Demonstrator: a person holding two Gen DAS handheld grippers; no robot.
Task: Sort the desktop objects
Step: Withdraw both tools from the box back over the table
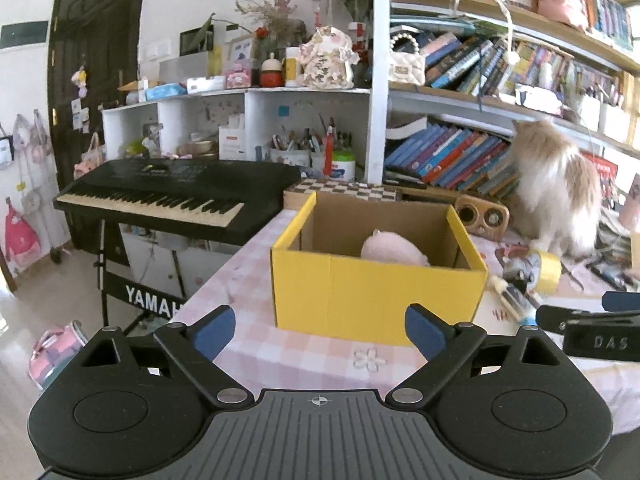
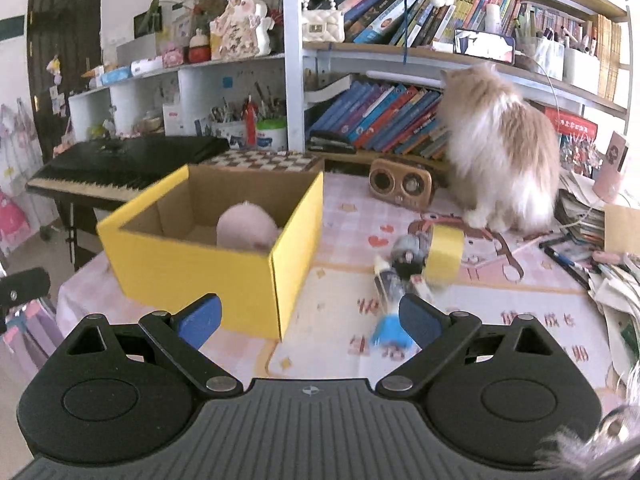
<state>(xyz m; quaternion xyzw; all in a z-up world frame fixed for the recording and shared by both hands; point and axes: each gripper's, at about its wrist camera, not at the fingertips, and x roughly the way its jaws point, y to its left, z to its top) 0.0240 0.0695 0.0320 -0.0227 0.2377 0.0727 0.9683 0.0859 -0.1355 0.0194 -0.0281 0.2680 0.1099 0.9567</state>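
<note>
A yellow cardboard box [image 1: 376,296] stands open on the pink checked tablecloth [image 1: 256,276]; it also shows in the right wrist view [image 2: 200,276]. A pink plush toy [image 1: 394,248] lies inside it, seen too in the right wrist view [image 2: 248,228]. A roll of yellow tape [image 2: 444,254], a small dark figure [image 2: 408,256] and a blue-capped bottle [image 2: 390,308] lie right of the box. My left gripper [image 1: 320,334] is open and empty in front of the box. My right gripper [image 2: 310,322] is open and empty, its right pad beside the bottle.
A fluffy cat [image 2: 500,148] sits at the back right by the bookshelf [image 2: 384,120]. A wooden speaker [image 2: 402,184] and a chessboard [image 2: 260,160] lie behind the box. A black keyboard [image 1: 172,196] stands left of the table. Papers and pens [image 2: 592,256] pile at the right edge.
</note>
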